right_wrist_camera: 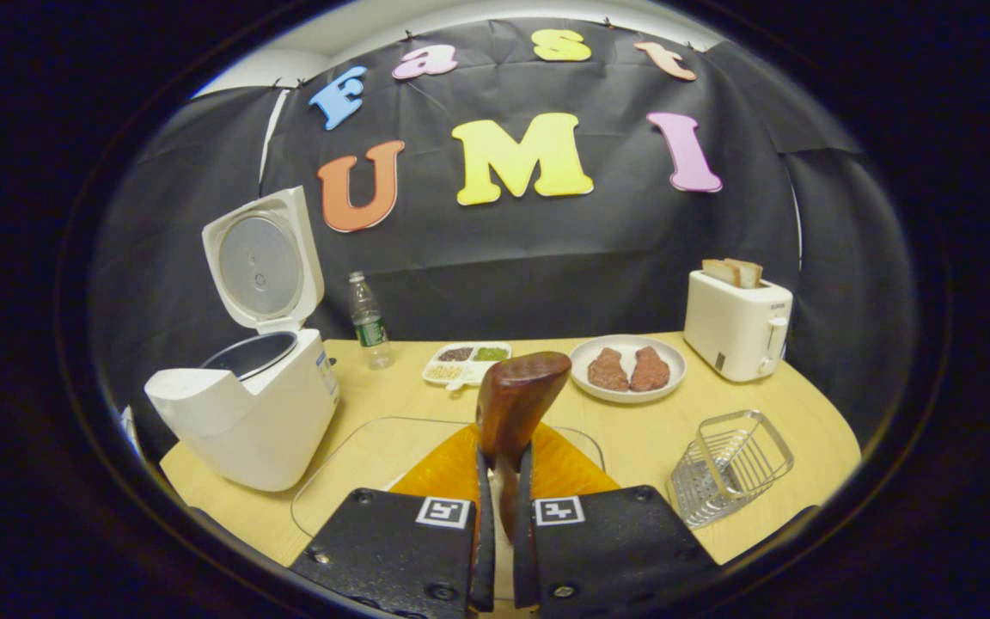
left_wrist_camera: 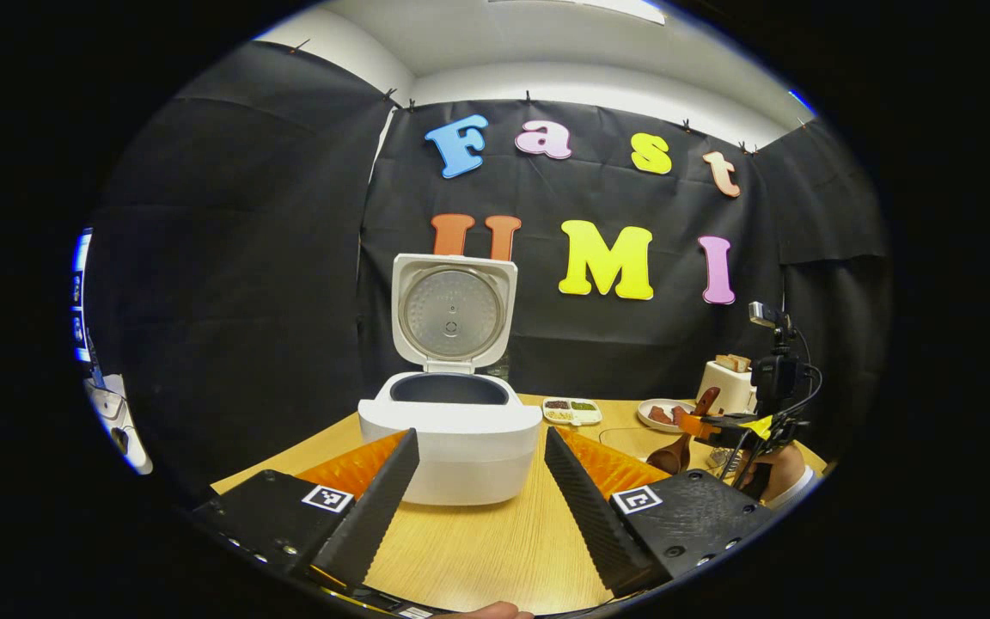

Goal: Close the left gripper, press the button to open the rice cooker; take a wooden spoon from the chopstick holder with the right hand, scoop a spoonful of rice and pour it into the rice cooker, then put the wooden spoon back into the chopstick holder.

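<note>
The white rice cooker point(left_wrist_camera: 452, 447) stands in front of me with its lid point(left_wrist_camera: 452, 314) raised and the dark inner pot showing. My left gripper point(left_wrist_camera: 479, 438) is open, one finger on each side of the cooker's front, not touching it. My right gripper point(right_wrist_camera: 504, 460) is shut on the handle of the wooden spoon point(right_wrist_camera: 516, 395), whose bowl points forward over the table. In the left gripper view the right gripper point(left_wrist_camera: 718, 425) holds the spoon point(left_wrist_camera: 674, 454) at the far right. The wire chopstick holder point(right_wrist_camera: 731, 464) stands at the right. The open cooker point(right_wrist_camera: 246, 413) is at the left.
On the wooden table point(right_wrist_camera: 392, 404) are a divided dish of grains point(right_wrist_camera: 467, 361), a plate with two pieces of meat point(right_wrist_camera: 628, 368), a toaster with bread point(right_wrist_camera: 736, 322), a water bottle point(right_wrist_camera: 368, 320) and a clear mat point(right_wrist_camera: 349, 464). A hand point(left_wrist_camera: 774, 468) holds the right gripper.
</note>
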### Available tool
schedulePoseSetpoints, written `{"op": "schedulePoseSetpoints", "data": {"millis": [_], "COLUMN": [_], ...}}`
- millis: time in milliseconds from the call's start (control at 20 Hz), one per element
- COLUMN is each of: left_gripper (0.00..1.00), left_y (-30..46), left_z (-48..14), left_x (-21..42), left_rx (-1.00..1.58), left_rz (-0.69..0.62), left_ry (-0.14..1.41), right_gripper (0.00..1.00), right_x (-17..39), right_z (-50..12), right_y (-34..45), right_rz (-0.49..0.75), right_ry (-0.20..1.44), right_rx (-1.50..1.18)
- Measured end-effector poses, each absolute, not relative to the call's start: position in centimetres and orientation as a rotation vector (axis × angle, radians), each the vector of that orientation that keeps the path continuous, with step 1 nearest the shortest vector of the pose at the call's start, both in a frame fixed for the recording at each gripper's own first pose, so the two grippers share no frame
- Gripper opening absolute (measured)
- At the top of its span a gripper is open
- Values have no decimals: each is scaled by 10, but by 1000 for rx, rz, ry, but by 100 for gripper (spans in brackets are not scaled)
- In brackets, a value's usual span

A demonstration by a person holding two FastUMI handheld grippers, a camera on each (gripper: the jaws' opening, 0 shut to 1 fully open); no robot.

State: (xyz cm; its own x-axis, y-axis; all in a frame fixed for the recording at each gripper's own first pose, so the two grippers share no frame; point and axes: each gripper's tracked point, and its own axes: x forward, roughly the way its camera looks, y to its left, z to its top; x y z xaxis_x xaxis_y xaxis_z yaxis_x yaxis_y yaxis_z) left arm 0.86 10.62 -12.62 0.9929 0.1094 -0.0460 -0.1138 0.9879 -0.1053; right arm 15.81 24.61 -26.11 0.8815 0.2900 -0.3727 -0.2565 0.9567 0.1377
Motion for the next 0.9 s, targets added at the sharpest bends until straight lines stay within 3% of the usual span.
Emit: {"op": "schedulePoseSetpoints", "data": {"millis": [600, 900], "left_gripper": [94, 94], "left_y": [93, 89], "left_z": [-113, -112], "left_x": [10, 8], "left_rx": [-105, -59], "left_rz": [93, 94], "left_ry": [49, 59], "right_gripper": [14, 14], "right_x": [148, 155], "right_z": [-272, -253], "right_y": [247, 213], "right_rz": [339, 311], "right_ry": [615, 564], "right_rx": [634, 831]}}
